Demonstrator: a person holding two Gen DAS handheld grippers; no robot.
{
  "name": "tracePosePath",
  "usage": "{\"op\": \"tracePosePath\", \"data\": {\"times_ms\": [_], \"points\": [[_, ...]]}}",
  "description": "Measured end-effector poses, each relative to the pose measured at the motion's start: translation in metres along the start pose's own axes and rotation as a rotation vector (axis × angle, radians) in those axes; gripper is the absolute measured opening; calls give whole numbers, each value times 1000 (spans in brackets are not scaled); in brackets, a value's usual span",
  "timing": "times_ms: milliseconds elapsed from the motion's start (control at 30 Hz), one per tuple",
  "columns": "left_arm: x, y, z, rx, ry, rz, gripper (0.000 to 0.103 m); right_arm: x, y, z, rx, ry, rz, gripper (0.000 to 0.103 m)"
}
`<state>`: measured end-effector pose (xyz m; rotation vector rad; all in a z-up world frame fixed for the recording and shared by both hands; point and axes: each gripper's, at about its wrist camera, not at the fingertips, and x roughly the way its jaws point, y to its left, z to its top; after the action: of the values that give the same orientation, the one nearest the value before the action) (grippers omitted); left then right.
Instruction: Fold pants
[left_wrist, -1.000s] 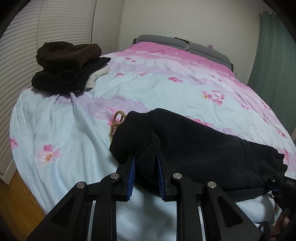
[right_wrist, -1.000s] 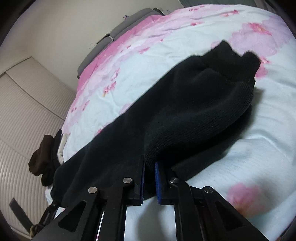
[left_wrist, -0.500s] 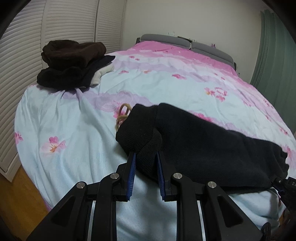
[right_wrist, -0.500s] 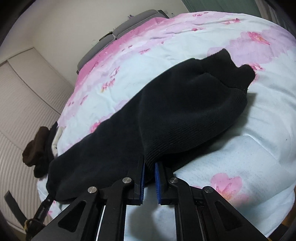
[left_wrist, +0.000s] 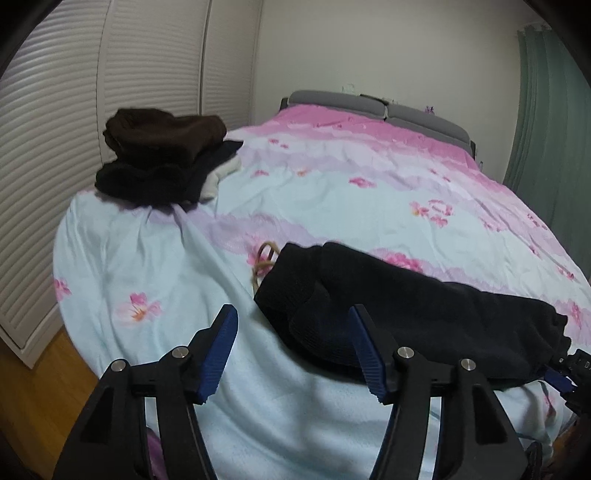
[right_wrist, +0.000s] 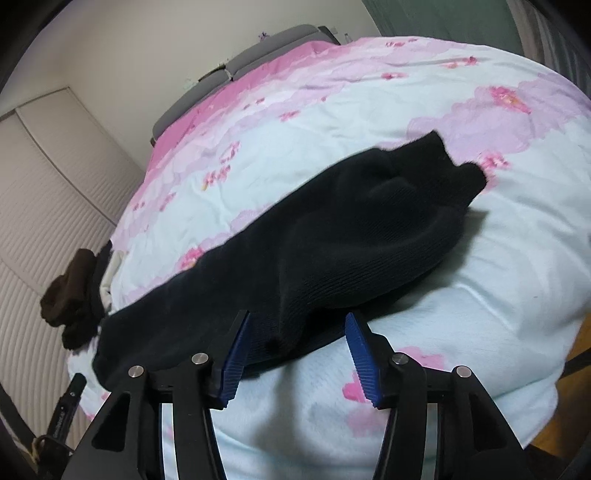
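The left tool (left_wrist: 291, 347) is opening, its blue pads (left_wrist: 218, 352) about half apart. The ribbed edge of the pants (left_wrist: 406, 314) lies in the gap, close to the right pad, but neither pad presses on it; the left pad stands over bare bedspread (left_wrist: 332, 192).

The right tool (right_wrist: 295, 352) is opening too, also about halfway. A dark fold of the pants (right_wrist: 332, 251) hangs into its gap near the left pad. Whether that pad just touches the cloth is hard to tell; the right pad is clear of it.

The pants lie folded in a long black band across the near end of the bed, on the floral bedspread. In the left wrist view a loop of tan cord (left_wrist: 264, 260) pokes out at their far left end.

A pile of clothes (left_wrist: 162, 155), brown on top with black and pale pieces beneath, sits at the bed's far left corner beside the louvred doors (left_wrist: 55, 147).

The right tool shows only as a dark sliver with a blue tip at the right edge of the left wrist view, mostly cut off. A black strip at the lower left of the right wrist view is too cropped to identify. Both pictures are slightly blurred.
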<state>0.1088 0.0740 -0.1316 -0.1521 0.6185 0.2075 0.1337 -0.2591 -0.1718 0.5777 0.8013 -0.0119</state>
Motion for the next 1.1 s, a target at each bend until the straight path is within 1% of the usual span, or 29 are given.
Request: {"op": "tracePosePath", "data": {"times_ms": [67, 167, 200, 367, 433, 533, 667, 733, 767, 800, 867, 1000, 1100], "points": [[-7, -7, 3, 17, -16, -10, 67, -9, -3, 4, 2, -9, 5, 54], [-12, -25, 7, 47, -29, -51, 69, -25, -14, 14, 6, -27, -9, 57], [-12, -34, 9, 56, -22, -78, 69, -30, -21, 19, 10, -34, -20, 59], [-6, -89, 12, 126, -10, -185, 70, -44, -65, 58, 42, -55, -80, 59], [-4, -109, 13, 146, -16, -218, 70, -39, -81, 74, 54, -30, -85, 59], [1, -136, 14, 168, -13, -253, 70, -25, -98, 88, 70, -2, -66, 59], [7, -158, 14, 197, -5, -267, 70, 2, -110, 92, 113, 78, -25, 59], [10, -164, 14, 207, 0, -264, 70, 13, -113, 90, 115, 113, -7, 54], [12, -166, 14, 206, 6, -266, 70, 18, -113, 89, 108, 126, 12, 33], [15, -168, 14, 202, 15, -273, 70, 22, -112, 88, 98, 138, 28, 18], [19, -171, 14, 191, 24, -282, 70, 22, -113, 87, 91, 115, 40, 16], [26, -179, 12, 207, 32, -279, 70, 3, -108, 99, 39, 7, 35, 14], [28, -185, 9, 219, 39, -283, 70, 6, -108, 104, 29, 14, 27, 14]]}}
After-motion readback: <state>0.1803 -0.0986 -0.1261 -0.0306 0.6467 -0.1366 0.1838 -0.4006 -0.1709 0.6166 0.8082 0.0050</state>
